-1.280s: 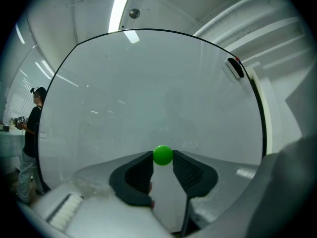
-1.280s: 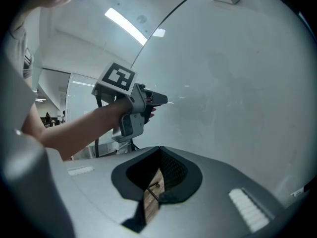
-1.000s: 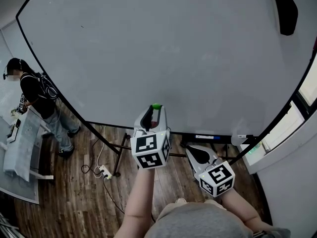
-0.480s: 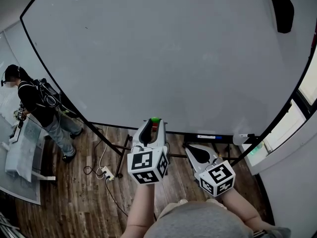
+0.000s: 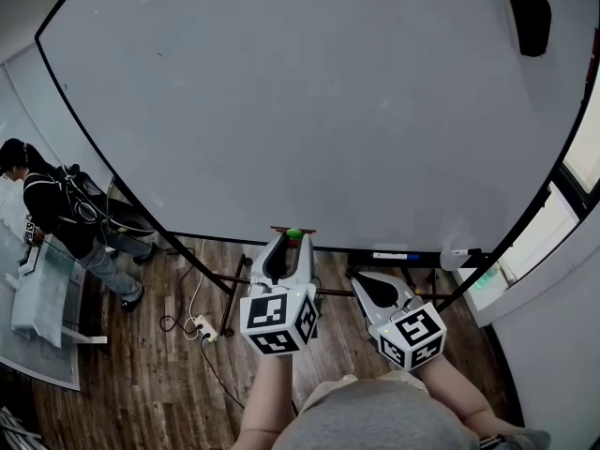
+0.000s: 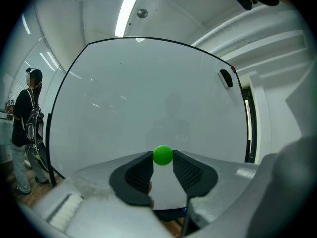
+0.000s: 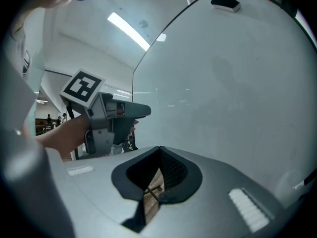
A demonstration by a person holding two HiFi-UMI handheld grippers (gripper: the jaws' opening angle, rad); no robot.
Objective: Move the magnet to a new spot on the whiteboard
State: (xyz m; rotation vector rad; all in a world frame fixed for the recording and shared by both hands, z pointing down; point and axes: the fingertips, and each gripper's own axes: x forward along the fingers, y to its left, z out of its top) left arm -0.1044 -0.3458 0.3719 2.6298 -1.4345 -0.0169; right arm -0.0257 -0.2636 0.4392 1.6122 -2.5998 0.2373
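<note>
Left claw (image 5: 293,237) held level, pinching green magnet (image 6: 162,154), facing whiteboard (image 5: 309,101)

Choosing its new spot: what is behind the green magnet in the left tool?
Bare whiteboard lies behind the magnet, which sits gripped between the tips of the left tool. The magnet's back is hidden, so whether it touches the board cannot be told.

left claw (image 5: 293,236), right claw (image 5: 360,279): grey shells, black ribbed pads (image 6: 185,168) | cubes (image 5: 278,319): black-white markers | shirt (image 5: 384,420): grey
</note>
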